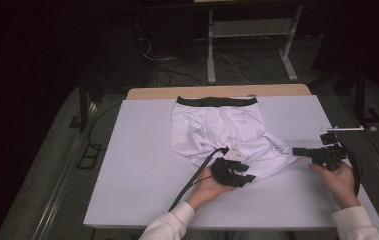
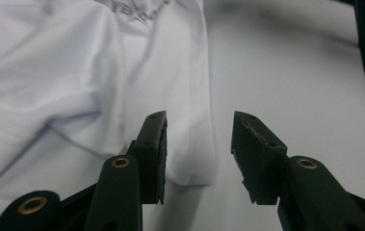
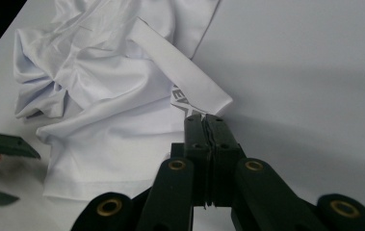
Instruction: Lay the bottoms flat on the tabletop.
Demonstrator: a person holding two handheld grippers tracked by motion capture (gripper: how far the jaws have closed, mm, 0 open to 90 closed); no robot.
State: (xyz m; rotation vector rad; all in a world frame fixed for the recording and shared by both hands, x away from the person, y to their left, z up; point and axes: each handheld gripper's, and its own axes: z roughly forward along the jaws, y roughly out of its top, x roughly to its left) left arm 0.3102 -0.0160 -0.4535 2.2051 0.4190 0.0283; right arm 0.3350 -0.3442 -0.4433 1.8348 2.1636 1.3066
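White boxer briefs (image 1: pixel 222 131) lie rumpled mid-table on the white mat (image 1: pixel 127 165): light, limp, slick fabric, best pinched at a hem; left gripper (image 2: pixel 199 154) jaws parted at the near leg hem, right gripper (image 3: pixel 204 126) jaws closed on its folded leg cuff.

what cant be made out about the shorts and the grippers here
- Shorts, high view: the near hem is hidden behind the left gripper.
- Shorts, right gripper view: whether the shut right gripper pinches the hem; its jaws cover the spot.
- Grey print, left gripper view: cut off by the top edge, unreadable.
- Right gripper, high view: jaws too small and dark.
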